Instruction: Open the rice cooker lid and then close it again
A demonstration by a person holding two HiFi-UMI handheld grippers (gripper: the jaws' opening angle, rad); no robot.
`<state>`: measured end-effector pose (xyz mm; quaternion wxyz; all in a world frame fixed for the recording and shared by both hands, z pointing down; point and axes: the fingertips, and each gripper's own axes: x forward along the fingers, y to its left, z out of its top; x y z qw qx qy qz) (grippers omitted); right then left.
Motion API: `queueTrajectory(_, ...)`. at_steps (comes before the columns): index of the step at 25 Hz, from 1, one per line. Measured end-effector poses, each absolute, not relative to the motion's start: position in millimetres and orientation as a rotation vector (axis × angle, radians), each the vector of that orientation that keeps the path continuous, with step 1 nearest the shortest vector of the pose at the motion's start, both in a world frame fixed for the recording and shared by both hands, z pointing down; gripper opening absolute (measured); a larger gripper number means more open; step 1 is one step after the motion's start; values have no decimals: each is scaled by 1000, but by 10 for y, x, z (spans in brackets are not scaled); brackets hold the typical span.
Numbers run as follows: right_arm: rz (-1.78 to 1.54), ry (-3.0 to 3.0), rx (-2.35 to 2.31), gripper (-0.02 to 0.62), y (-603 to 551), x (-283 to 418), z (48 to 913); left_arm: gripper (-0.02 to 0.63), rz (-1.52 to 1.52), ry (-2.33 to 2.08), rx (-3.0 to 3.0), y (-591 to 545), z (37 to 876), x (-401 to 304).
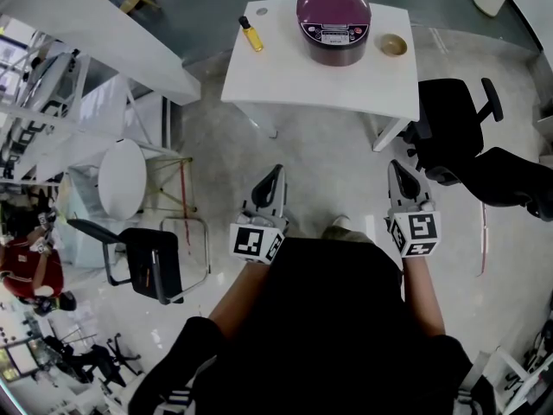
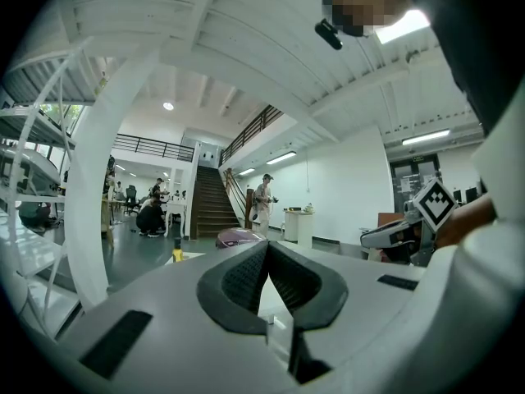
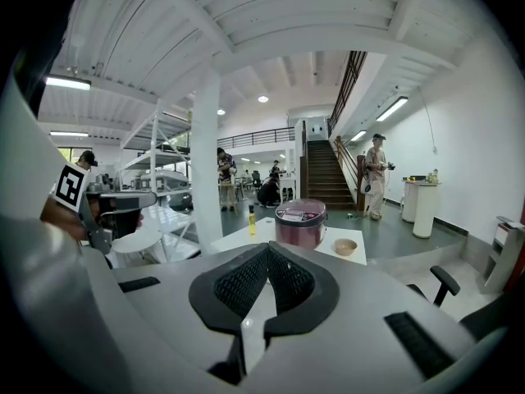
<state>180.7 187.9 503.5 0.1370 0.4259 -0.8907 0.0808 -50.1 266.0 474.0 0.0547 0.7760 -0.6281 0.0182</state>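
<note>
Both pairs of jaws are closed tip to tip, with nothing between them. The left gripper (image 1: 276,171) and right gripper (image 1: 396,166) hang over the floor, well short of the white table (image 1: 285,85). The round maroon rice cooker (image 1: 333,22) stands on the table, lid down. It lies ahead, about midway between the two grippers, its control panel facing the person. The panel's print is too small to read.
</note>
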Motion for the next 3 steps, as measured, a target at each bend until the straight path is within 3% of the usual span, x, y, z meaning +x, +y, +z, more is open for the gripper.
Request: queueTrajectory(3,230,-2568,1235,-2,1874,1804,5049,3,53,-1905,2362,2643,4733,-515)
